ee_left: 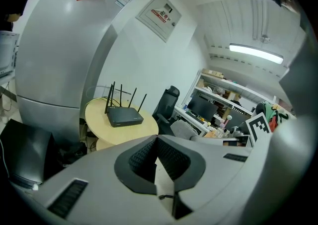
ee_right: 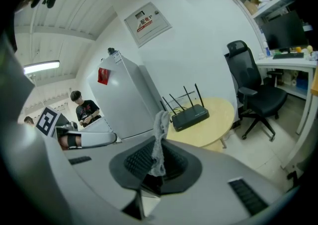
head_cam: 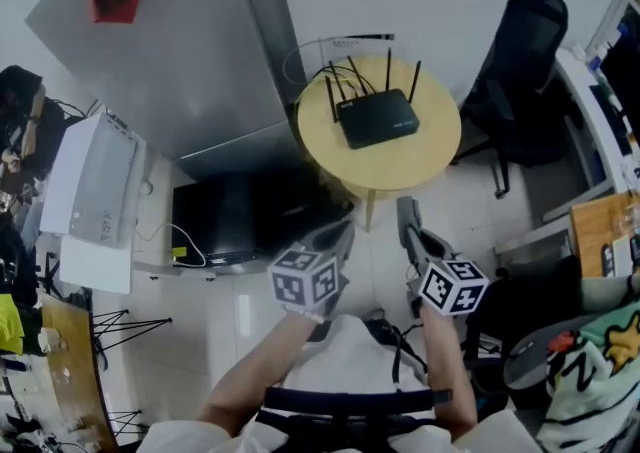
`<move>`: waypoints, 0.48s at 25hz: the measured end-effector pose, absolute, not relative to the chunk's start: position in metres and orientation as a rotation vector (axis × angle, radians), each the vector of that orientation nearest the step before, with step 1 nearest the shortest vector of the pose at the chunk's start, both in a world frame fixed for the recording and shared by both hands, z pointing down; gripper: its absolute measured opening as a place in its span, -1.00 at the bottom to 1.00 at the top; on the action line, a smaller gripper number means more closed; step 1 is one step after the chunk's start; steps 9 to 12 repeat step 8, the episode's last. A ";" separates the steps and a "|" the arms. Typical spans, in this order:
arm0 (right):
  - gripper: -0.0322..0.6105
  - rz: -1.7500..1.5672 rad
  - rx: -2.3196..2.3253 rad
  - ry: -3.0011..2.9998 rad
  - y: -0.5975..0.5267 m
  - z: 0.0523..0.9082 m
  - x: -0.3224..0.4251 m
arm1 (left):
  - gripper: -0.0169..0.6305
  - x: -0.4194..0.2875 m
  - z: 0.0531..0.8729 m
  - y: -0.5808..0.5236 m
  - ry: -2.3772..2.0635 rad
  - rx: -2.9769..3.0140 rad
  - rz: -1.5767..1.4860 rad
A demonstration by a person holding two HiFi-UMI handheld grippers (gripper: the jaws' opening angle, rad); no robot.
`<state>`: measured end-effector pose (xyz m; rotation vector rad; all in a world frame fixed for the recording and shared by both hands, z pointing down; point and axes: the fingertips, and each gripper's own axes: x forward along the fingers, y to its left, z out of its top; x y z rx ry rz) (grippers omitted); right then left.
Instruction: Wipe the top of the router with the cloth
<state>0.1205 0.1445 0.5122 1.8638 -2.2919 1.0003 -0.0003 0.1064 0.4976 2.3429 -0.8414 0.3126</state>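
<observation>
we hold the cloth (ee_right: pixel 160 129) in the right gripper (ee_right: pixel 156 162): its fingers are clenched on a thin grey strip that stands up between them. the left gripper (ee_left: pixel 156 142) has its fingers pressed together with nothing between them.

the router (head_cam: pixel 375 119) sits on the round yellow table (head_cam: pixel 425 166), toward the far left part of its top. it lies straight ahead of both grippers, on the far side of them. in the head view the right gripper (head_cam: pixel 408 221) and the left gripper (head_cam: pixel 335 241) hang over the floor just short of the table's near rim, apart from it. the right one is a little nearer the router, and it carries the cloth, so we judge the reach falls to it.

the router's long axis runs left to right, slightly tilted, so a wipe along it would go sideways across our line of reach. its flat black top is bare, and wiping has not yet begun.

the antennas (head_cam: pixel 372 76) stand upright along the far edge and the left end. we think a stroke coming in from the near side meets none of them, but one carried too far could catch them and shift the light box. a thin cable (head_cam: pixel 300 56) loops beyond the far edge.

around the table, a large grey cabinet (head_cam: pixel 180 51) stands to the left, with a low black unit (head_cam: pixel 245 216) at its foot. an office chair (head_cam: pixel 525 71) stands to the right. in the right gripper view a person (ee_right: pixel 83 109) stands well off beyond the cabinet.
</observation>
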 end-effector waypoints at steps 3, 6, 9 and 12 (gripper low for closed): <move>-0.79 0.983 1.885 -2.302 0.139 0.502 0.109 | -0.96 -0.009 0.491 0.097 -0.822 2.370 0.316; -0.79 0.972 1.898 -2.303 0.134 0.497 0.092 | -0.96 -0.025 0.485 0.088 -0.813 2.386 0.314; -0.79 0.972 1.907 -2.298 0.131 0.496 0.081 | -0.96 -0.035 0.482 0.083 -0.803 2.396 0.312; -0.79 0.972 1.907 -2.298 0.131 0.496 0.081 | -0.96 -0.035 0.482 0.083 -0.803 2.396 0.312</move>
